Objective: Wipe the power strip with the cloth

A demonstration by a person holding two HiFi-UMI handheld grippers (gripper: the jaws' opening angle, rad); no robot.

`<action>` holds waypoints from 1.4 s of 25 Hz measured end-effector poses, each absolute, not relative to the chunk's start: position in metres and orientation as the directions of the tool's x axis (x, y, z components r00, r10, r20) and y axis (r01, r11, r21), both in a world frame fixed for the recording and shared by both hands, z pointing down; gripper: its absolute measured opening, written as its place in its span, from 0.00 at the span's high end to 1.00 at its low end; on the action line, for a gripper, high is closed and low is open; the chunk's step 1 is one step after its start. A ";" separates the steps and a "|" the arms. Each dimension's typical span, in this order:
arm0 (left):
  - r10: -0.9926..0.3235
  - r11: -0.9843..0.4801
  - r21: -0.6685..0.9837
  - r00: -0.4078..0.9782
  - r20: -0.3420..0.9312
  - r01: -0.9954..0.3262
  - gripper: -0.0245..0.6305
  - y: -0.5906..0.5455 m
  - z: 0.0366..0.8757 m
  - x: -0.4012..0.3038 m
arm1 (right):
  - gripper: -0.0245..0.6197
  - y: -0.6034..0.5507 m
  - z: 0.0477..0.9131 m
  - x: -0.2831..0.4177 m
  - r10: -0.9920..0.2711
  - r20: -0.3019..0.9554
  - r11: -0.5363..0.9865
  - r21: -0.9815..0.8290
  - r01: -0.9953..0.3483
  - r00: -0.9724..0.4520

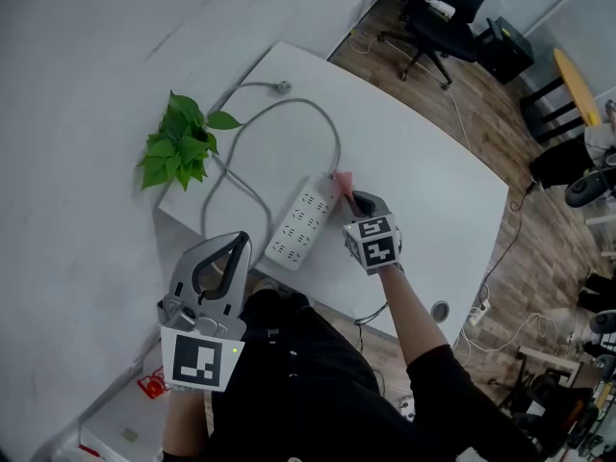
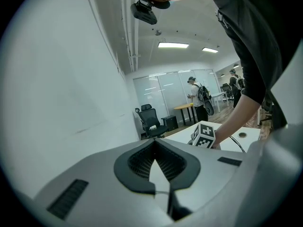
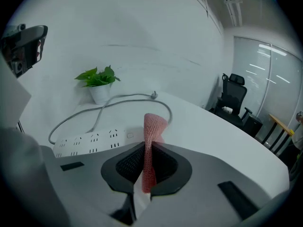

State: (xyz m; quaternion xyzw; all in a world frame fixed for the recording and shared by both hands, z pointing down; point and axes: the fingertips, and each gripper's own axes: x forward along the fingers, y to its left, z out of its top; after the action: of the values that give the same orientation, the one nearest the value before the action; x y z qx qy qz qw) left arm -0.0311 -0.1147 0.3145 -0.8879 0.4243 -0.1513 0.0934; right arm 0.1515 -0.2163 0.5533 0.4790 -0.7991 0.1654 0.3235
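Observation:
A white power strip (image 1: 302, 218) (image 3: 94, 141) lies on the white table (image 1: 423, 191), its grey cable (image 1: 318, 114) looping toward the back. My right gripper (image 1: 348, 196) (image 3: 147, 167) is shut on a pink cloth (image 3: 152, 141) (image 1: 342, 181). The cloth's free end rests at the strip's far end, by the cable. My left gripper (image 1: 214, 275) (image 2: 160, 167) hangs off the table's near left corner, shut and with nothing in it, pointing away from the strip.
A small green potted plant (image 1: 181, 147) (image 3: 99, 84) stands at the table's left edge by the wall. A black office chair (image 1: 445, 12) is beyond the far end. A cable grommet (image 1: 440, 310) sits near the table's right front edge.

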 end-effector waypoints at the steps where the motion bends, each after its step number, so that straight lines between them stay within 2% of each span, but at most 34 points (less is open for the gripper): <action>1: -0.783 -0.621 -0.295 0.592 0.191 -0.726 0.94 -0.115 0.314 -0.032 | 0.89 -0.216 0.555 0.149 -0.652 0.680 0.496 0.048 -0.867 -0.335; 35: -0.748 -0.661 -0.294 0.641 0.173 -0.691 0.94 -0.113 0.310 -0.017 | 0.89 -0.129 0.563 0.079 -0.485 0.715 0.696 -0.033 -0.717 -0.503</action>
State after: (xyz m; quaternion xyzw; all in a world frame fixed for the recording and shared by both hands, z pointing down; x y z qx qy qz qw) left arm -0.0169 -0.1127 0.3104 -0.9002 0.3995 -0.1409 0.1005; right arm 0.0786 -0.1286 0.5633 0.3531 -0.8510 0.1652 0.3518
